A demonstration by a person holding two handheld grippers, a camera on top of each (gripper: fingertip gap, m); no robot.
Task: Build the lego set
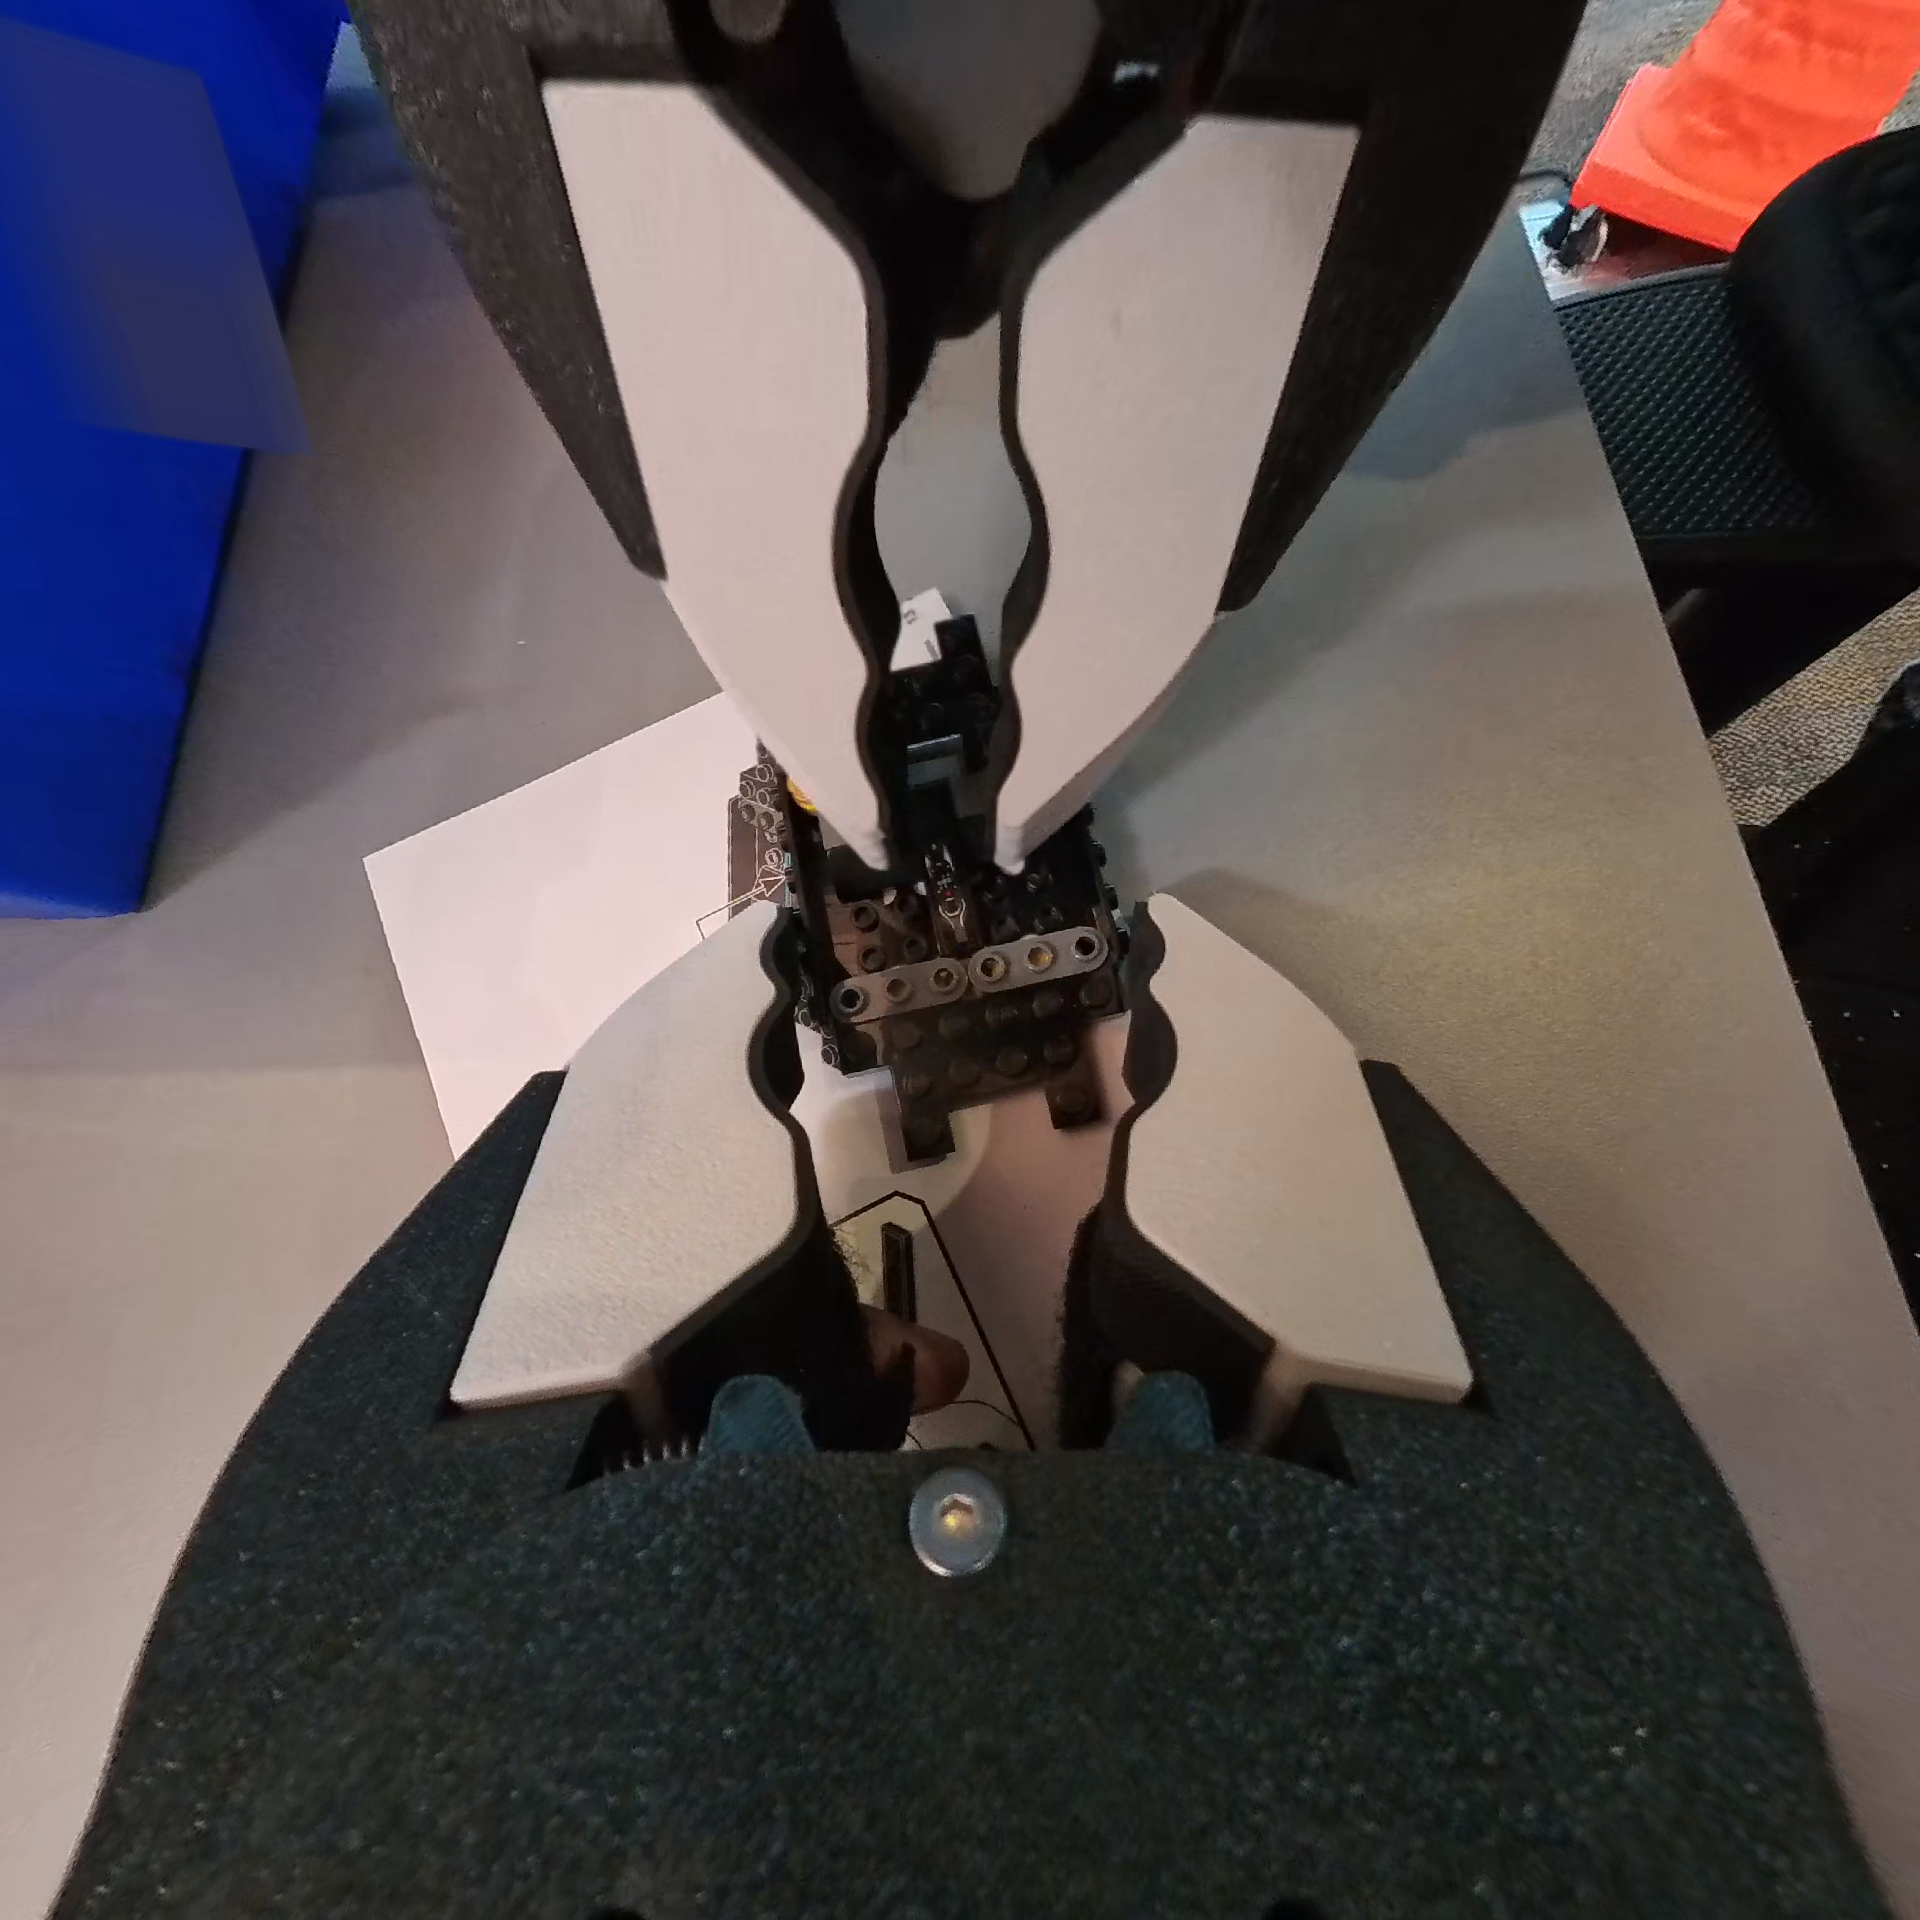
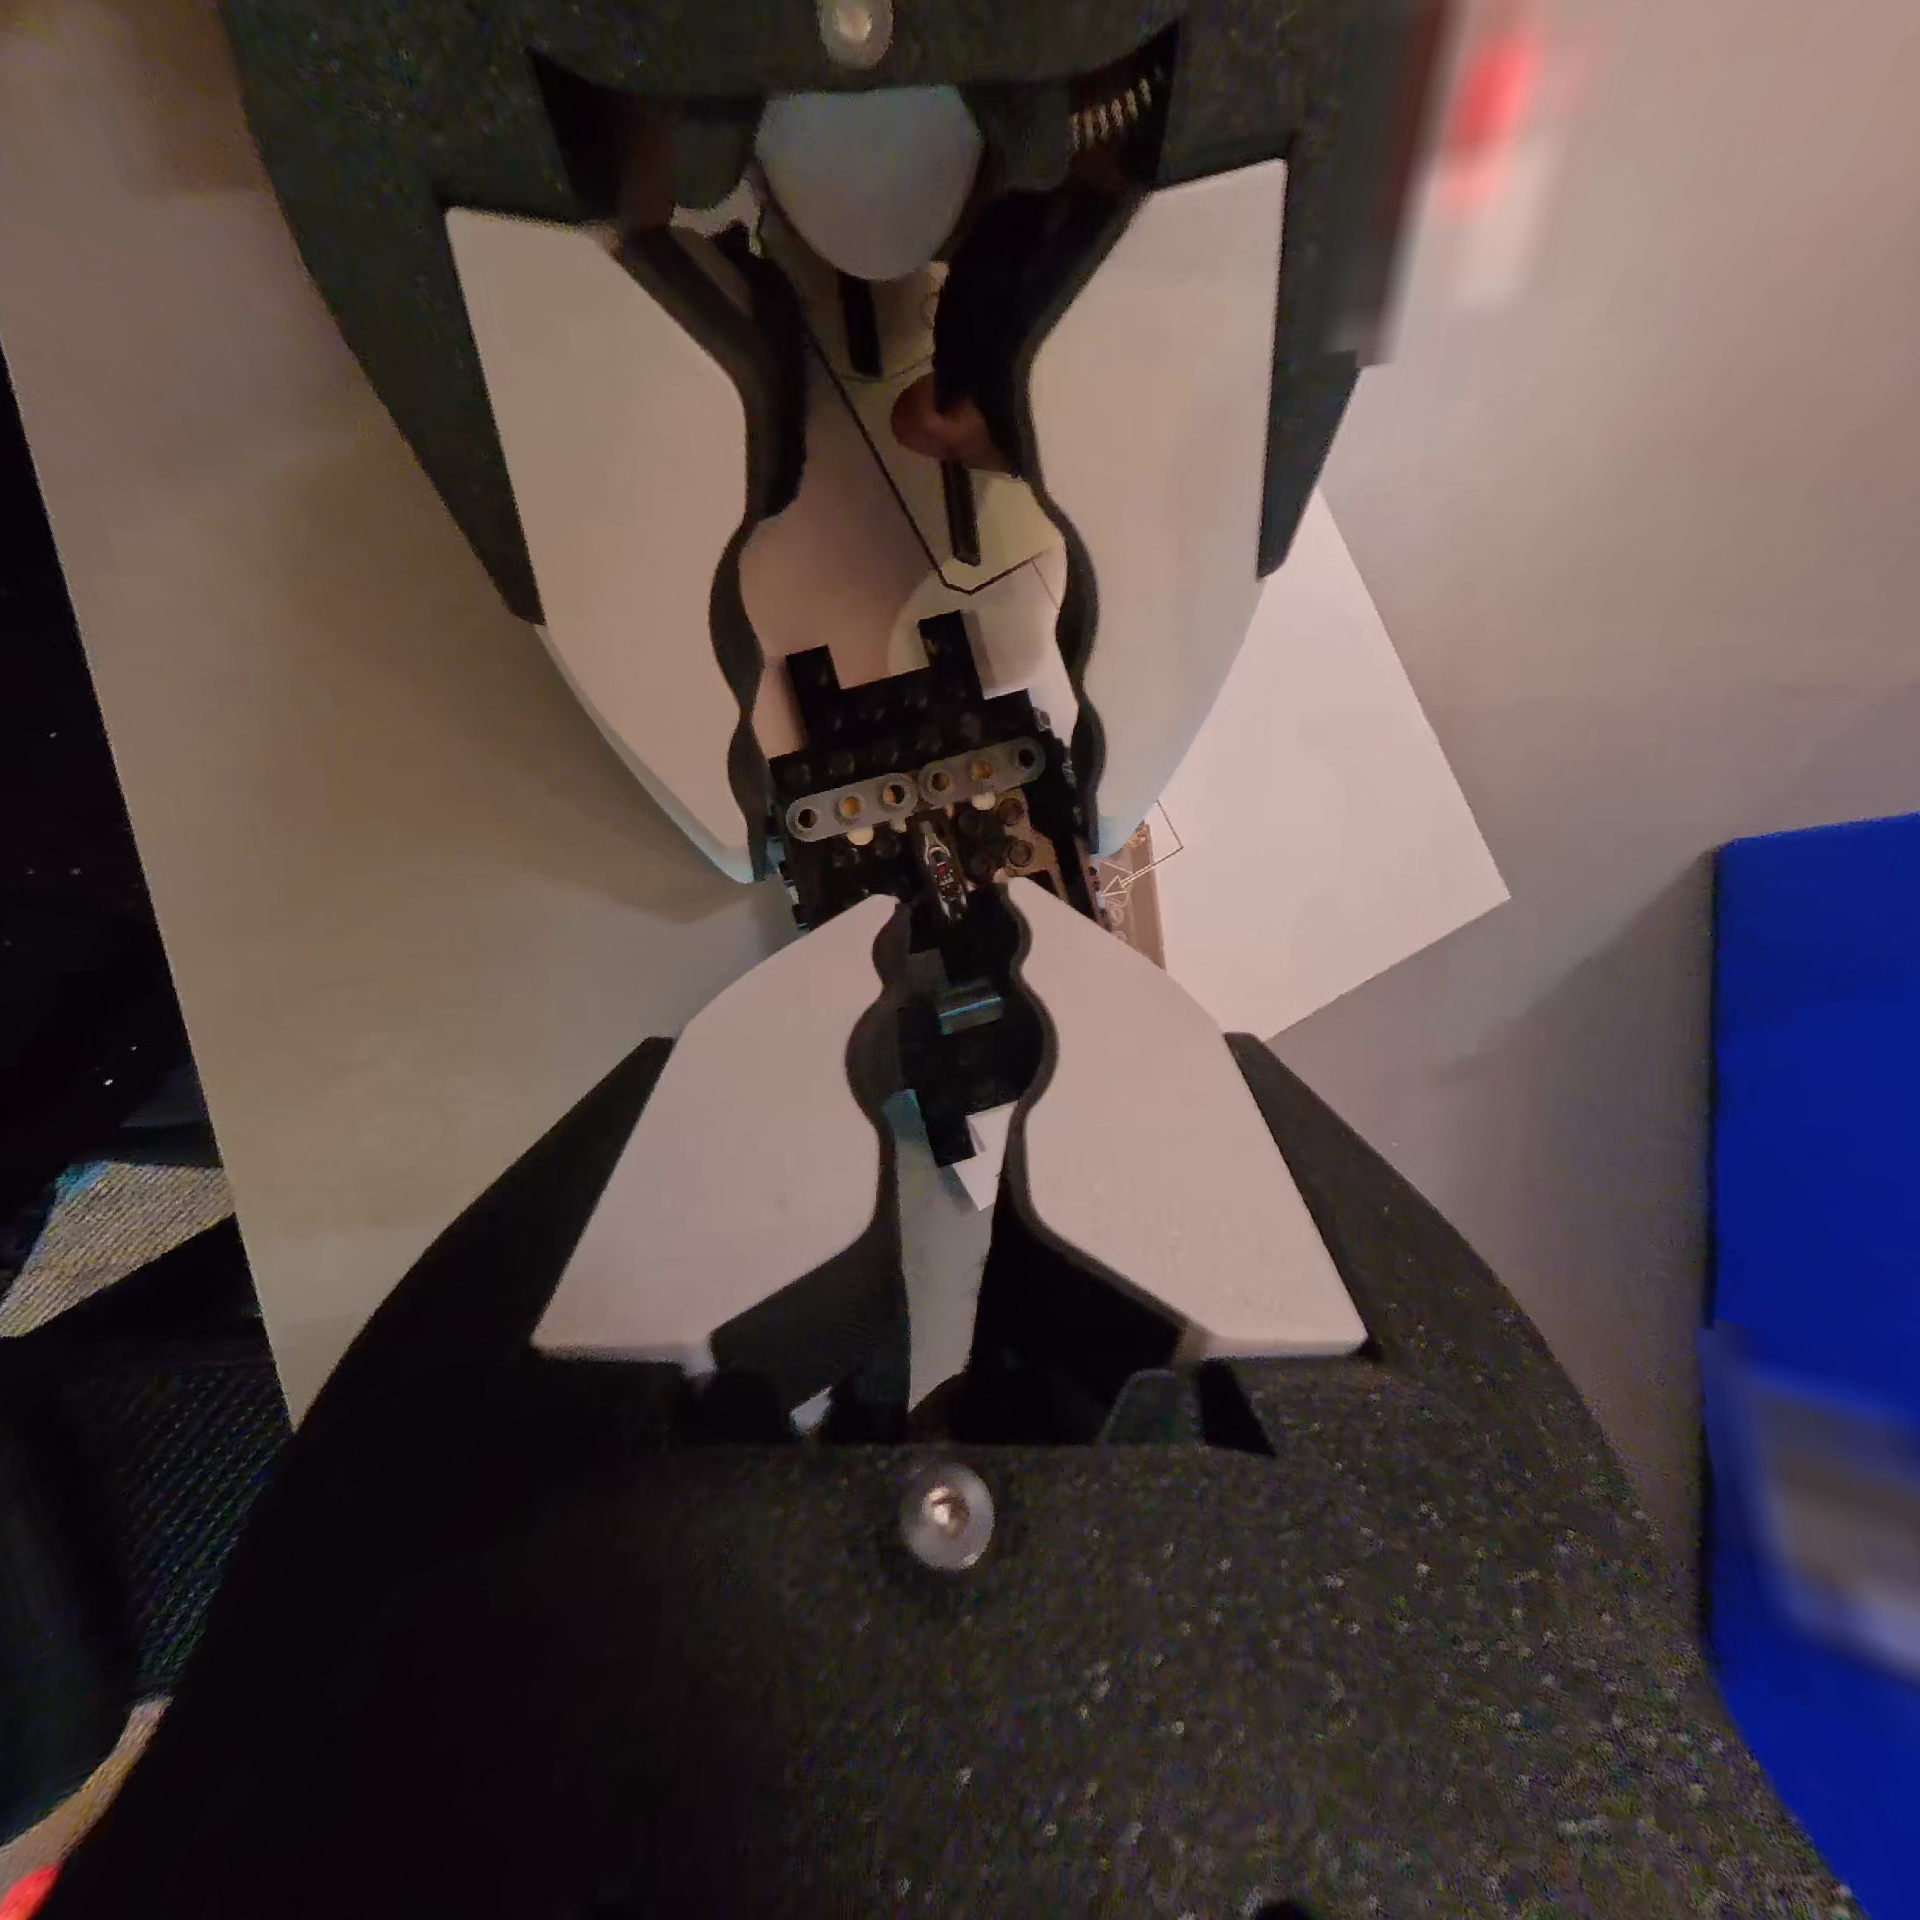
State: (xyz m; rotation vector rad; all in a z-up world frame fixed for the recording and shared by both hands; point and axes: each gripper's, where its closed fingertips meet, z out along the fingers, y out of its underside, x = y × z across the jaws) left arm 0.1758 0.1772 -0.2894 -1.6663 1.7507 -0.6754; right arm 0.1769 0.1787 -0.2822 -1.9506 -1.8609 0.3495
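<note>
The left gripper [image 1: 961,956] is clamped on the sides of the black lego build [image 1: 966,997], which sits between its two white fingers, just above the instruction sheet [image 1: 561,935] lying on the pale counter [image 1: 1351,831]. Facing it from directly ahead, the right gripper [image 2: 951,914] is clenched on a smaller black lego assembly [image 2: 961,1039], its fingertips touching the far edge of the build where the two grey holed beams [image 1: 966,971] run across the top. A small grey piece [image 2: 968,1010] shows in the middle of the assembly between the right gripper's fingers. The sheet carries printed line diagrams and an arrow beside the build; any writing on it is too small to read, and no brand marks can be made out. A blue bin [image 1: 114,468] stands off to the left gripper's left, and an orange object [image 1: 1745,114] lies ahead to its right, past the counter's edge.
</note>
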